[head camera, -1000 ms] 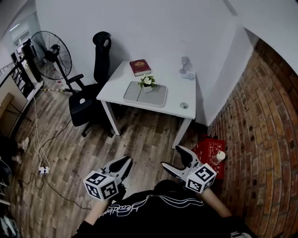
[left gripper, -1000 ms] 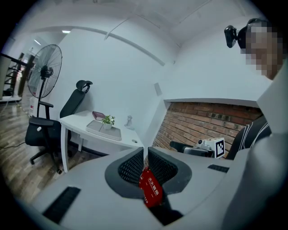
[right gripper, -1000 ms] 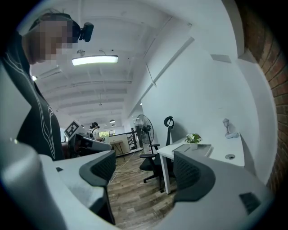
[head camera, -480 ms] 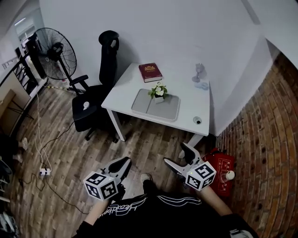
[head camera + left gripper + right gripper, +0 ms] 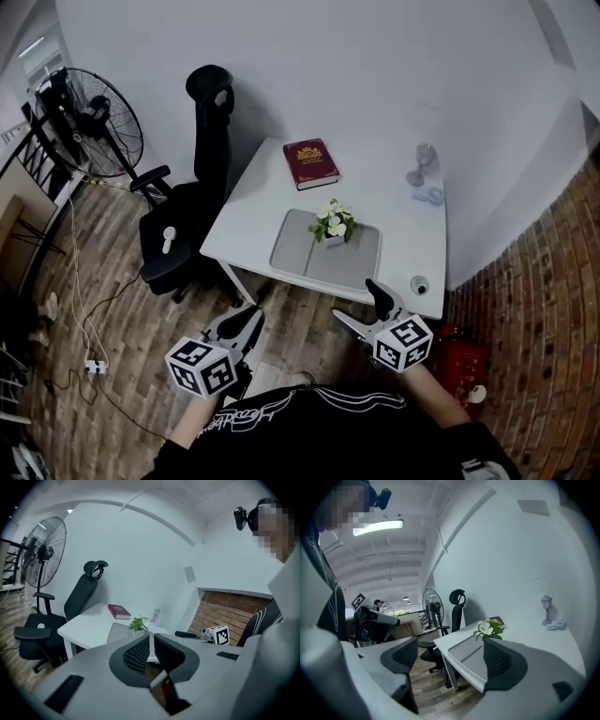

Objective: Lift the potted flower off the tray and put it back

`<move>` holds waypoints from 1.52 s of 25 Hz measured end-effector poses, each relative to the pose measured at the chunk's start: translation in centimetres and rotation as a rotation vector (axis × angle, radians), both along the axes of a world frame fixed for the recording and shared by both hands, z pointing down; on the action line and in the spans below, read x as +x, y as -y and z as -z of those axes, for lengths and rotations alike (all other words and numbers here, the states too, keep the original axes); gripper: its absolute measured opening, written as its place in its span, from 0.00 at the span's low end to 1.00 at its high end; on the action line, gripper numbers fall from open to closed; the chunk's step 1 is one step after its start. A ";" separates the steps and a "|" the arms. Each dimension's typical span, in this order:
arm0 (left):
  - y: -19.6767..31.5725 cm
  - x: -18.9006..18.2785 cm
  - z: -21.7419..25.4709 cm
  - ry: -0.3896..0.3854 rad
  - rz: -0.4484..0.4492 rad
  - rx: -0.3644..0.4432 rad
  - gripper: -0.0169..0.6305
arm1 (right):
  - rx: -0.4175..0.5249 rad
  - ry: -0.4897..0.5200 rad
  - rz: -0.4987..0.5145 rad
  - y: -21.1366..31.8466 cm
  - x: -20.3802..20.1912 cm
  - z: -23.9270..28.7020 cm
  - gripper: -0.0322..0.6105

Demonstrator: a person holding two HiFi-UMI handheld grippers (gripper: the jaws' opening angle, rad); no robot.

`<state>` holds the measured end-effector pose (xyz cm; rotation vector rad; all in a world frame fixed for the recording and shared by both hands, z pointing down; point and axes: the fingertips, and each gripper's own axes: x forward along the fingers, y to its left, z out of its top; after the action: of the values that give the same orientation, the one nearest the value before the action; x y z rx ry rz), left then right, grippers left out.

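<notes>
R claw [image 5: 359, 305] gapes wide, empty; L claw [image 5: 242, 325] pinched nearly shut, empty. Small white-flowered potted plant [image 5: 333, 223] stands on flat grey rectangular tray [image 5: 302, 255], well ahead. Risk: grabbing stems, not pot, so it tips.

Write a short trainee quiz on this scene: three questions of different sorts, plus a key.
1. True or false: the white-flowered plant in its small pot stands on the flat grey rectangular tray.
2. What lies on the white rectangular table beyond the tray? A: dark red hardcover book; B: blue mug; C: laptop.
3. Complete: the hand-held gripper with jaws wide apart and empty is the ____ one.
Key: 1 true; 2 A; 3 right.
</notes>
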<state>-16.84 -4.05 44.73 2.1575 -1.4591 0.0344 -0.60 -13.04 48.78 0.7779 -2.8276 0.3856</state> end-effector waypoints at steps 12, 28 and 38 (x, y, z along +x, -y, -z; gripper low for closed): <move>6.9 -2.5 -2.7 -0.015 -0.035 -0.038 0.11 | -0.082 -0.127 -0.127 11.0 -2.9 -6.0 0.71; 17.6 -8.9 -2.8 -0.022 -0.093 -0.056 0.11 | -0.207 -0.250 -0.264 19.5 -5.5 -13.5 0.72; 19.6 -9.5 -3.4 0.001 -0.109 -0.077 0.11 | -0.190 -0.246 -0.251 21.0 -6.6 -14.3 0.58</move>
<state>-26.37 -23.64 48.17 2.1723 -1.3173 0.1293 -7.17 -34.04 63.06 1.0607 -2.4322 0.5450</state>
